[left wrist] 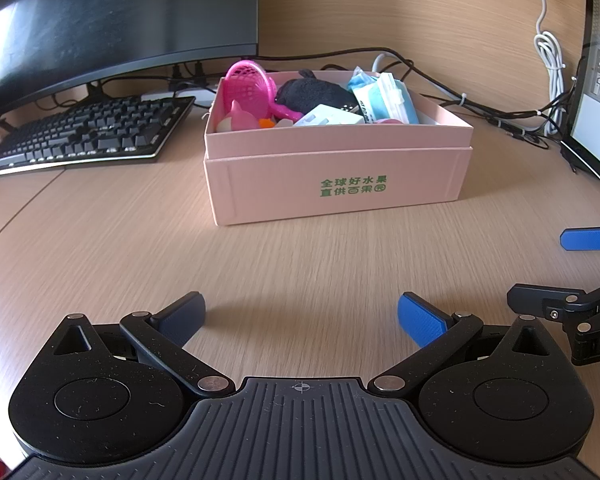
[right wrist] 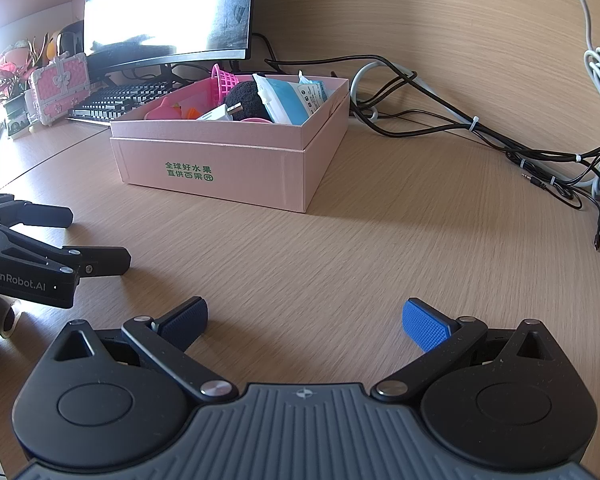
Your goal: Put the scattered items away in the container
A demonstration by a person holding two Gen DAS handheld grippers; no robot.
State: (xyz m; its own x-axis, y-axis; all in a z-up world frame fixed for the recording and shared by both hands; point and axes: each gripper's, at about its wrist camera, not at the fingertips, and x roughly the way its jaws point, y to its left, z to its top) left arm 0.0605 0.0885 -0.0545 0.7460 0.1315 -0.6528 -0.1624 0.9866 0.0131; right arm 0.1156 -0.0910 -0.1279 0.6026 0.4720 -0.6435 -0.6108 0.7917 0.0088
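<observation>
1. Right gripper (right wrist: 305,322) low over the desk (right wrist: 340,264), jaws wide apart, nothing between them.
2. Pink box (right wrist: 236,168) ahead, full: pink basket (right wrist: 225,80), black fuzzy item (right wrist: 246,98), blue packs (right wrist: 286,100).
3. Left gripper (right wrist: 70,236) at left, spread, empty.
4. Monitor (right wrist: 168,8), keyboard (right wrist: 116,100), cables (right wrist: 440,116) behind.

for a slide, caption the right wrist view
Open right gripper hovers over the wooden desk, facing the filled pink cardboard box; open left gripper alongside.
</observation>
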